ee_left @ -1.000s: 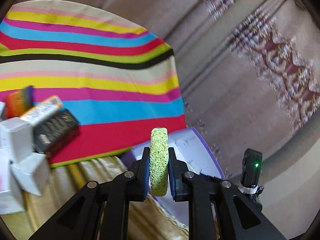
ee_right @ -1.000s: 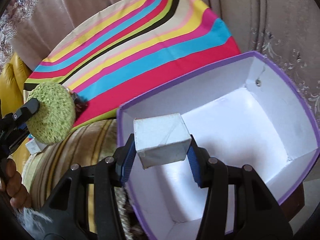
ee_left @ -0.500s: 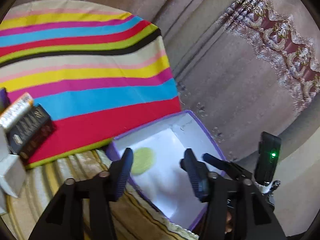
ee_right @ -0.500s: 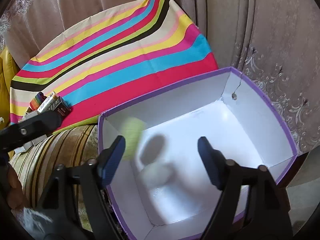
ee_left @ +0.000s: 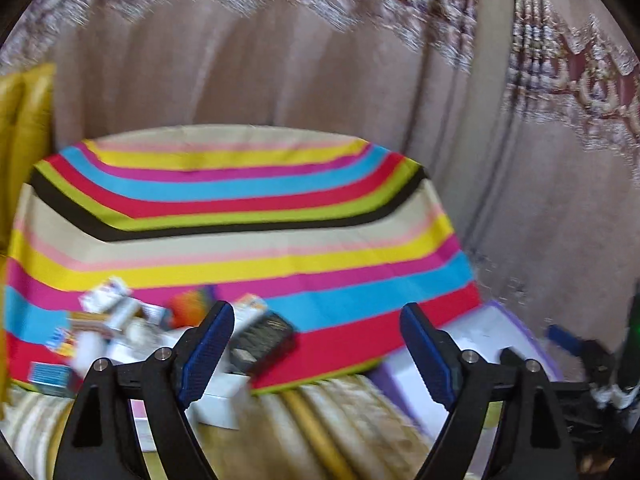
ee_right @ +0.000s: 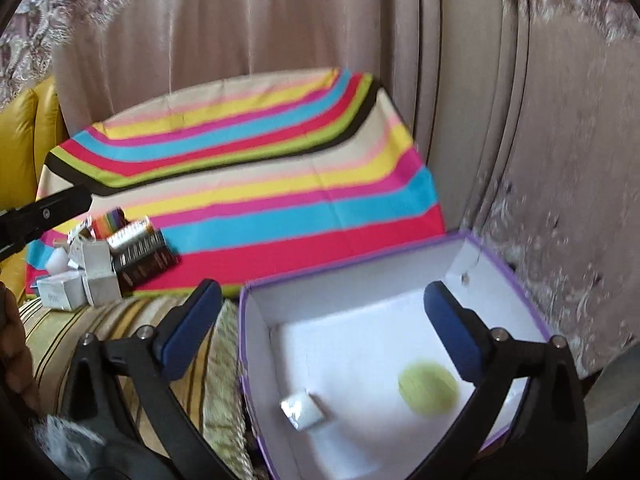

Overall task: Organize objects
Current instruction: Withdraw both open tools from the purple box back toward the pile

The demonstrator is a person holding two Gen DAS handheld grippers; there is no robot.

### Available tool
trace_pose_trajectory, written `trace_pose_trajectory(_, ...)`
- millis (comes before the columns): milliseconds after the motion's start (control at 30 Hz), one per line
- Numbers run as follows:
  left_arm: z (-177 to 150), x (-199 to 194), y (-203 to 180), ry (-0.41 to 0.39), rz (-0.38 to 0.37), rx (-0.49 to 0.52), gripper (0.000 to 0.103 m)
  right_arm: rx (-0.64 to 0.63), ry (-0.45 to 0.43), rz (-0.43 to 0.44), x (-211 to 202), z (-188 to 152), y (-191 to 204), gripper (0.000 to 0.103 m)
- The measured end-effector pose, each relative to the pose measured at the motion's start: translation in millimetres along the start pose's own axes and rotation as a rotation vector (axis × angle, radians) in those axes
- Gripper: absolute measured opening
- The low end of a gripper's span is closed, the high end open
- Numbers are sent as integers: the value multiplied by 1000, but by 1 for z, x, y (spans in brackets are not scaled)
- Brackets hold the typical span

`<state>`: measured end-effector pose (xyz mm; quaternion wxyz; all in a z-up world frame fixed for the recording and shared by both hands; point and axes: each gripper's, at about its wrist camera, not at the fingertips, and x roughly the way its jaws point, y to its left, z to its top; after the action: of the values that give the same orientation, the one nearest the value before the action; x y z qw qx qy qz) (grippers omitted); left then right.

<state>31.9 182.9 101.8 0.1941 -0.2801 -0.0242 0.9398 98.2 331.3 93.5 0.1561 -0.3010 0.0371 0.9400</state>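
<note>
My right gripper (ee_right: 322, 330) hangs over the purple-rimmed white box (ee_right: 360, 276), jaws spread wide — they've just been opening, nothing btwn the blue pads now. Inside the box: small white carton (ee_right: 303, 409) on the floor at about 7 o'clock, tilted, and the round green scrub pad (ee_right: 428, 389) lying flat at about 4 o'clock, the two well apart, neither touching a wall as far as I can tell. My right finger overlaps the box's right wall in the right wrist view.

Left gripper (ee_left: 316, 332) also released, jaws just been opening, empty. It looks over the striped cloth (ee_left: 248, 248). The clutter pile (ee_left: 132, 332) sits at 8 o'clock in that view, partly hidden behind the left finger: white cartons, a black box (ee_left: 264, 336), a rainbow-coloured item (ee_left: 188, 310) — blurred, can't read labels. The box's corner shows at 4 o'clock, w/ the other gripper's tip beyond it.

From the right wrist view the same pile sits at 9 o'clock on the cloth's near edge, beside the gold striped cover (ee_right: 132, 332). Curtains (ee_right: 280, 20) behind; yellow cushion (ee_right: 20, 128) at far left. A hand (ee_right: 14, 344) shows at the left edge.
</note>
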Motion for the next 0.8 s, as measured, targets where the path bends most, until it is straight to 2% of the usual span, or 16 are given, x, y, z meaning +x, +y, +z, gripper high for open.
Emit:
trace_pose_trajectory(100, -1, -7, 12, -11, 23, 44, 86, -35, -20, -23, -3, 2, 10, 102)
trace_pose_trajectory(200, -6, -17, 23, 5, 51, 86, 86, -31, -27, 12, -3, 3, 15, 103)
trace_pose_trajectory(300, -12, -23, 40, 37, 66, 56, 86, -26, -12, 80, -1, 2, 21, 103)
trace_pose_trajectory(500, -23, -35, 71, 51, 70, -10, 86, -38, 19, 200, 4, 2, 46, 103)
trace_pose_trajectory(800, -42, -53, 122, 75, 79, -141, 85, -29, 121, 299, 16, -11, 80, 103)
